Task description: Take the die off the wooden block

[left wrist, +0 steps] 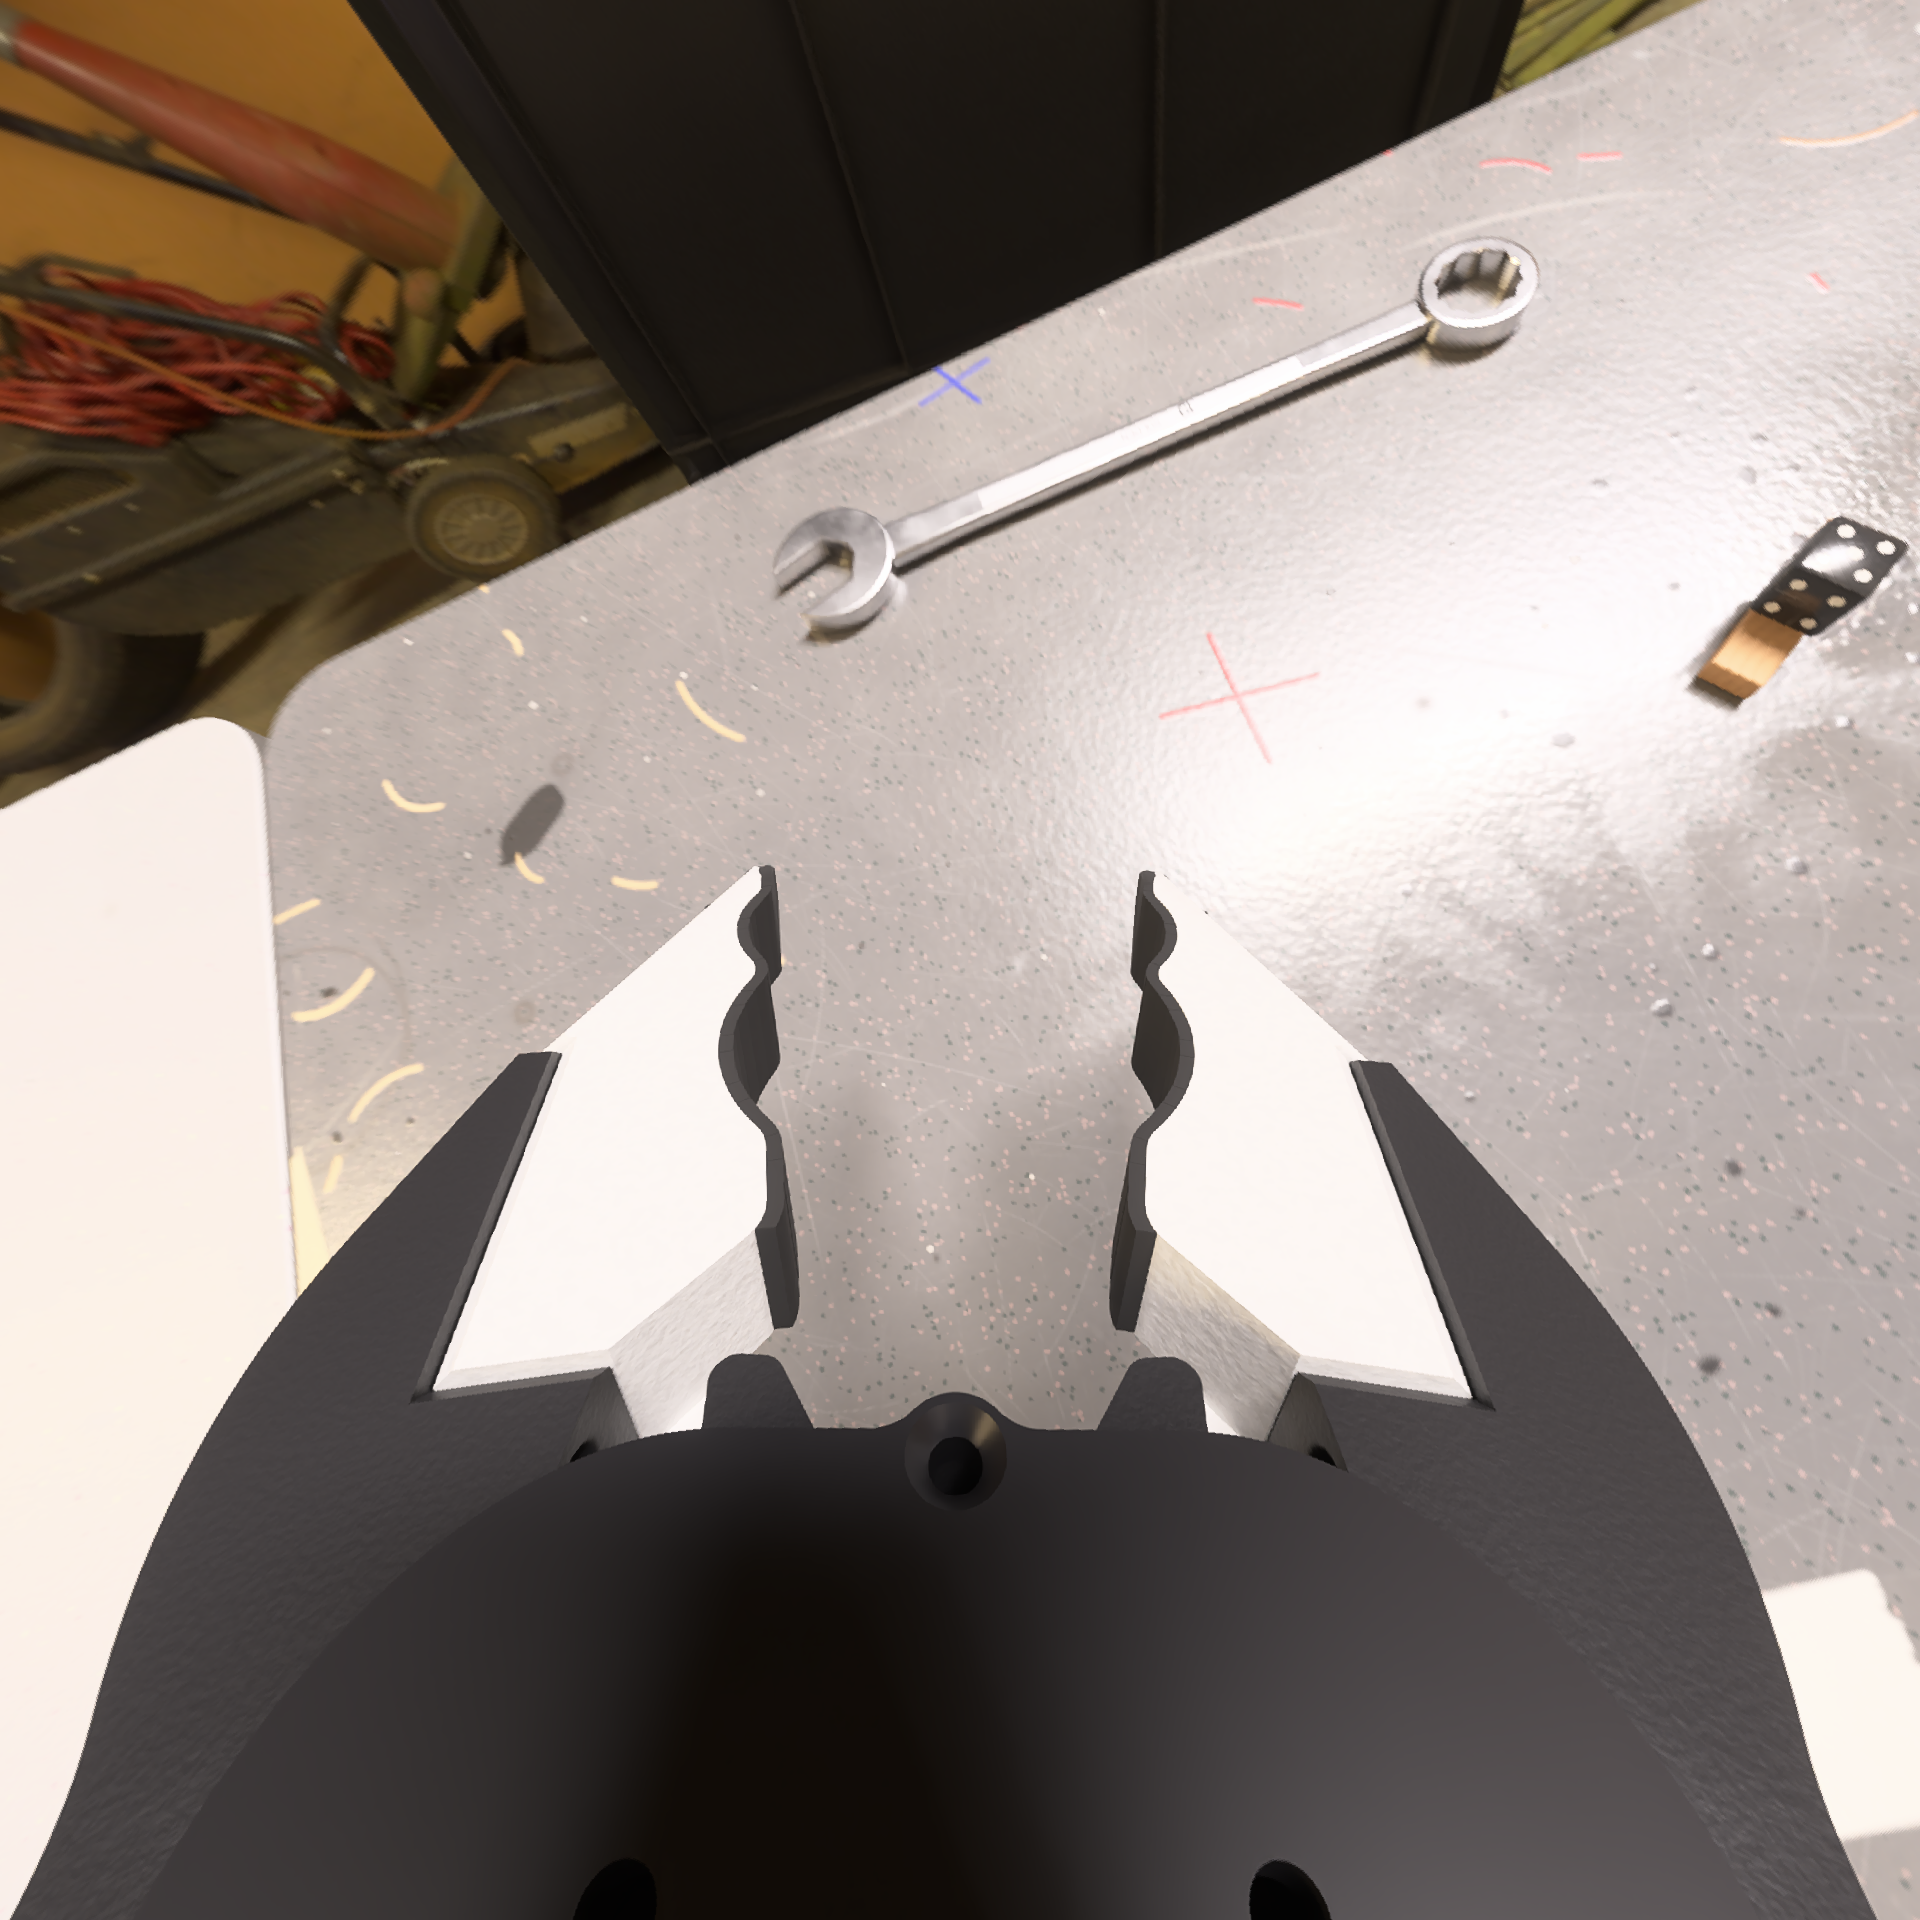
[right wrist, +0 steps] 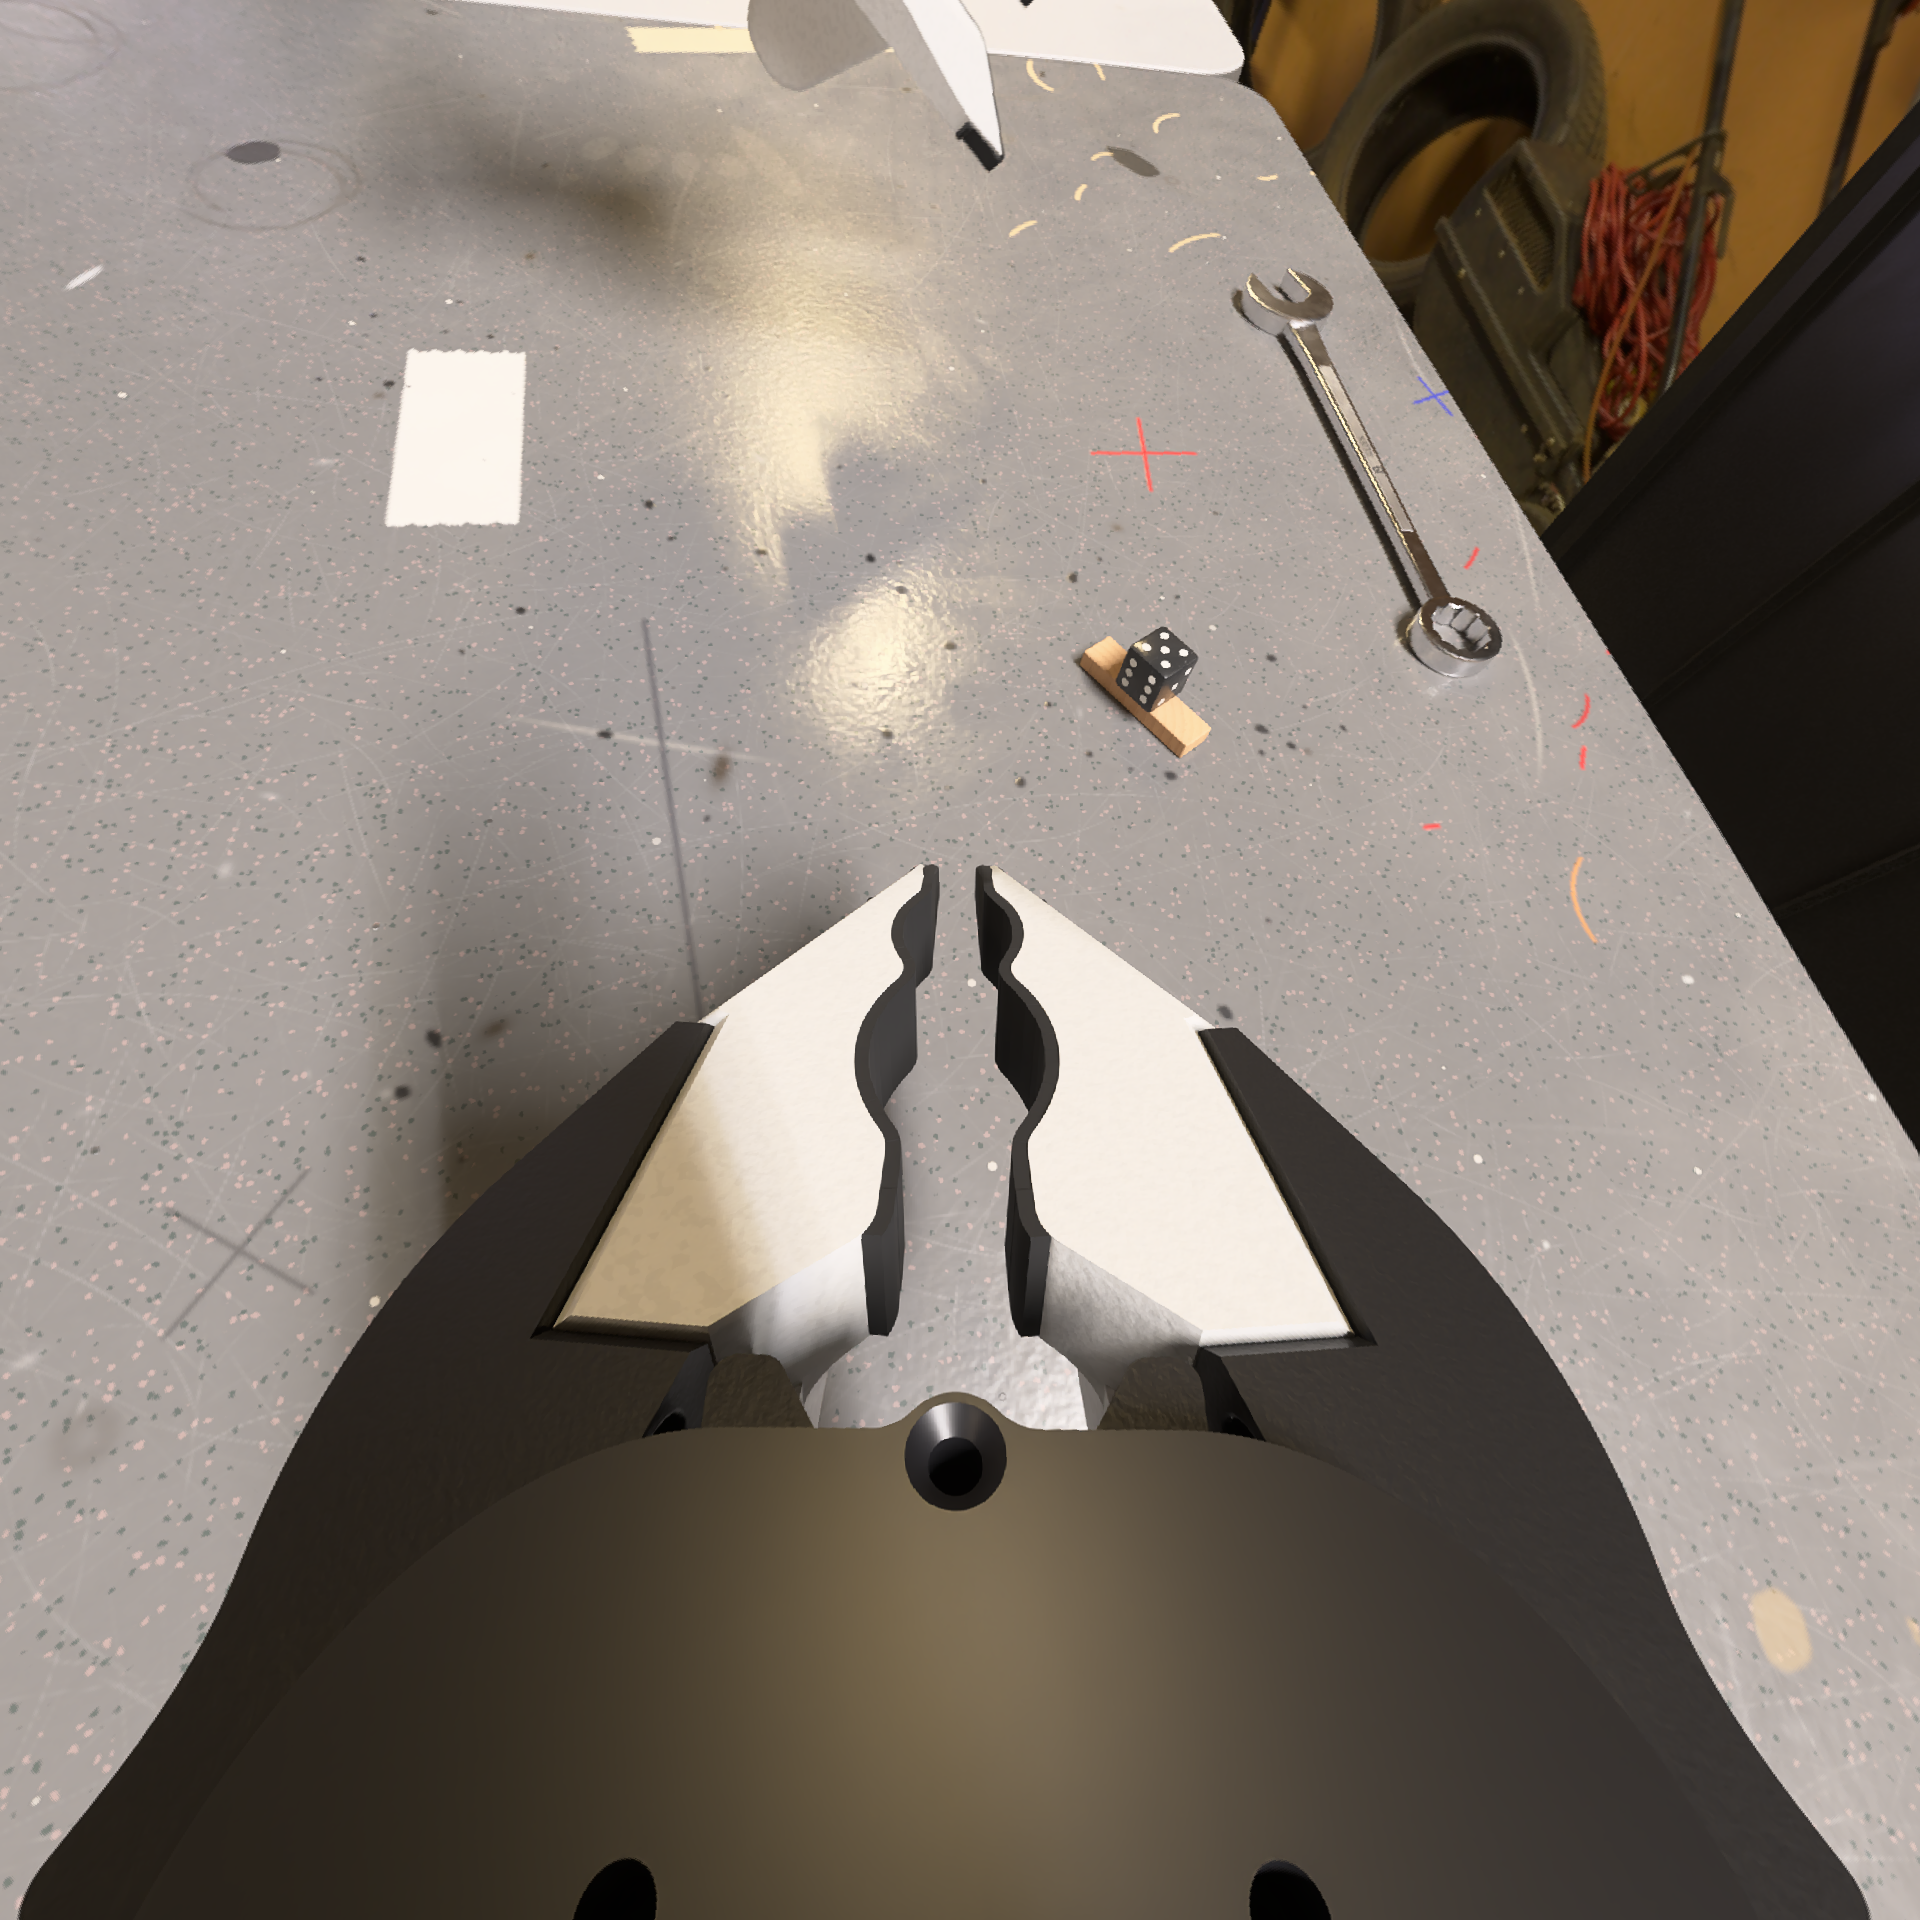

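Black die (right wrist: 1156, 667) w/ white dots sits on top of the flat wooden block (right wrist: 1145, 695), roughly mid-block, block ends sticking out both sides. Block lies flat on the grey speckled bench (right wrist: 520, 831), toward its right part in the right wrist view. In the left wrist view the die (left wrist: 1829, 577) and block (left wrist: 1745, 662) show at the far right edge, stretched by the lens.

Beyond the block, near the bench edge, a steel wrench (right wrist: 1361, 468) lies flat, ring end closest to the die, well apart from it. Red cross mark (right wrist: 1143, 453) on the bench btwn block and wrench's open end. White rectangle patch (right wrist: 457, 438) farther left.

Right gripper (right wrist: 956, 871) hovers over bare bench, short of the block and a bit left of it; fingers nearly together, only a thin gap, nothing held. Left gripper (left wrist: 954, 873) has fingers spread wide, empty, pointed at bare bench w/ the wrench (left wrist: 1153, 431) ahead; die well off to its right.
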